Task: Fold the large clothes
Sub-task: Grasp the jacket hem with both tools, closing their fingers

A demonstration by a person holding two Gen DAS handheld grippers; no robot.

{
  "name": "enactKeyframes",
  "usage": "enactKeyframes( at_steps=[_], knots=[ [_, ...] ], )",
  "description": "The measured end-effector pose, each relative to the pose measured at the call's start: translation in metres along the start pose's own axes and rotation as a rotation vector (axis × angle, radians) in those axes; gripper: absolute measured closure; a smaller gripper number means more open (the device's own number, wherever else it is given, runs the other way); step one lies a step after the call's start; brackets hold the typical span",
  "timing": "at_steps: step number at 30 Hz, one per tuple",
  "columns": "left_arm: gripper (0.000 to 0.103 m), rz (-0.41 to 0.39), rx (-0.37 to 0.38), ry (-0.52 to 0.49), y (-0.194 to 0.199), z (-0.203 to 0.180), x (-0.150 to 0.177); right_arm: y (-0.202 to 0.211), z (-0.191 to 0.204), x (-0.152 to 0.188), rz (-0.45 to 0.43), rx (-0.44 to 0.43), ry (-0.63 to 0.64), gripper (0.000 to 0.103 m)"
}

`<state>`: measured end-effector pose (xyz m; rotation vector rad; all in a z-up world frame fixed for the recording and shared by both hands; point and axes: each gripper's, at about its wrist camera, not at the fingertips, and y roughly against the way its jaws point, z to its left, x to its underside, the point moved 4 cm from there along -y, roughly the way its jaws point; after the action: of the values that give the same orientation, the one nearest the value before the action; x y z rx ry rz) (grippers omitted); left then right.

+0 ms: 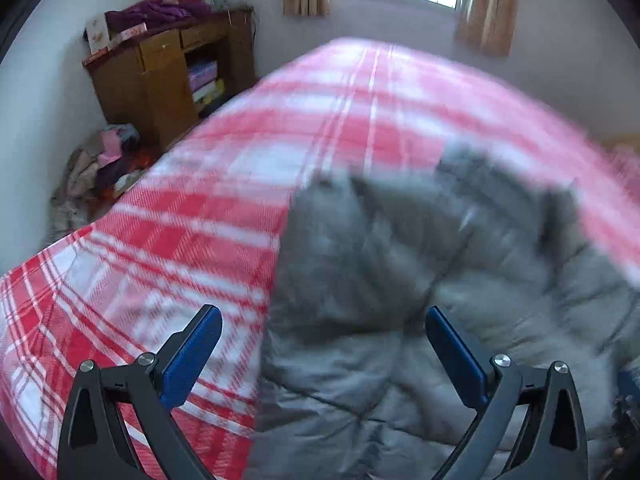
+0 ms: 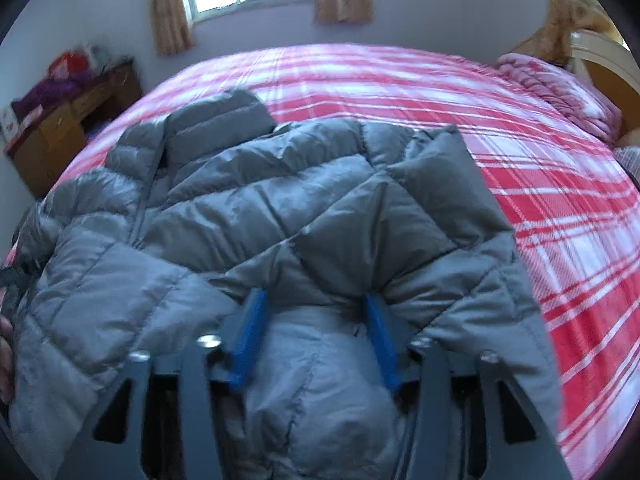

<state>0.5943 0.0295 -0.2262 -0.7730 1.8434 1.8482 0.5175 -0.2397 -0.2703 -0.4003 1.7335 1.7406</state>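
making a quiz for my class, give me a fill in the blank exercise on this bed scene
1. The puffy jacket is ____ in colour.
2. The bedspread has a red, pink and white ____ pattern.
3. The left claw stands ____, with nothing between its fingers.
4. Jacket fabric bulges between the ____ pads of the right claw.

Missing words: grey; plaid; open; blue

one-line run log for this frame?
stage: folding | item: grey puffer jacket on plaid bed | left gripper: open, empty | right gripper: jacket bunched between fingers, grip unclear
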Motion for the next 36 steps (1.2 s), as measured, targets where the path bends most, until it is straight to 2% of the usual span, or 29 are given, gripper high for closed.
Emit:
enactKeyframes(
  at_steps=[1,3,4,7,11,16,23,26,29,31,32,34,35,36],
  knots=[
    [0.001,-0.026,-0.004,0.0,0.006,0.002,-0.008,0.008,-0.001,-0.006,0.005,-0.025,-0.018,0.024],
    [0.001,-0.054,-0.022,0.001,0.01,0.005,-0.026,0.022,-0.002,-0.025,-0.007,-0.054,-0.055,0.012],
    [0.001,-0.055,-0.032,0.009,0.008,0.005,-0.034,0.025,0.0,-0.035,-0.011,-0.052,-0.057,0.01],
    [0.001,-0.044,-0.045,0.044,-0.005,0.005,-0.048,0.024,0.011,-0.08,-0.034,-0.065,-0.072,0.007],
    [0.001,-0.015,-0.04,0.001,-0.026,-0.011,-0.068,-0.001,0.029,-0.13,-0.018,-0.058,-0.095,0.006],
    [0.001,-0.002,0.001,0.009,-0.045,-0.026,-0.09,-0.039,0.054,-0.172,-0.01,-0.033,-0.076,0.004],
    [0.001,0.025,0.041,-0.004,-0.066,-0.041,-0.088,-0.092,0.059,-0.189,0.069,-0.01,-0.092,0.004],
    [0.001,0.02,0.052,0.0,-0.071,-0.056,-0.11,-0.107,0.056,-0.186,0.105,-0.004,-0.071,0.004],
    [0.001,-0.001,0.114,0.021,-0.076,-0.08,-0.137,-0.105,0.048,-0.183,0.091,-0.028,-0.061,0.004],
    [0.001,0.006,0.07,-0.038,-0.091,-0.102,-0.143,-0.101,0.044,-0.181,0.083,-0.065,-0.061,0.008],
    [0.001,0.039,0.042,-0.09,-0.107,-0.117,-0.141,-0.099,0.041,-0.179,0.085,-0.086,-0.058,0.011],
    [0.001,0.097,0.016,-0.115,-0.126,-0.126,-0.131,-0.099,0.04,-0.177,0.099,-0.112,-0.043,0.027],
    [0.002,0.113,0.031,-0.112,-0.129,-0.127,-0.127,-0.1,0.039,-0.175,0.11,-0.127,-0.034,0.03],
    [0.01,0.126,0.06,-0.115,-0.132,-0.13,-0.12,-0.101,0.038,-0.174,0.122,-0.138,-0.03,0.038]
  ],
)
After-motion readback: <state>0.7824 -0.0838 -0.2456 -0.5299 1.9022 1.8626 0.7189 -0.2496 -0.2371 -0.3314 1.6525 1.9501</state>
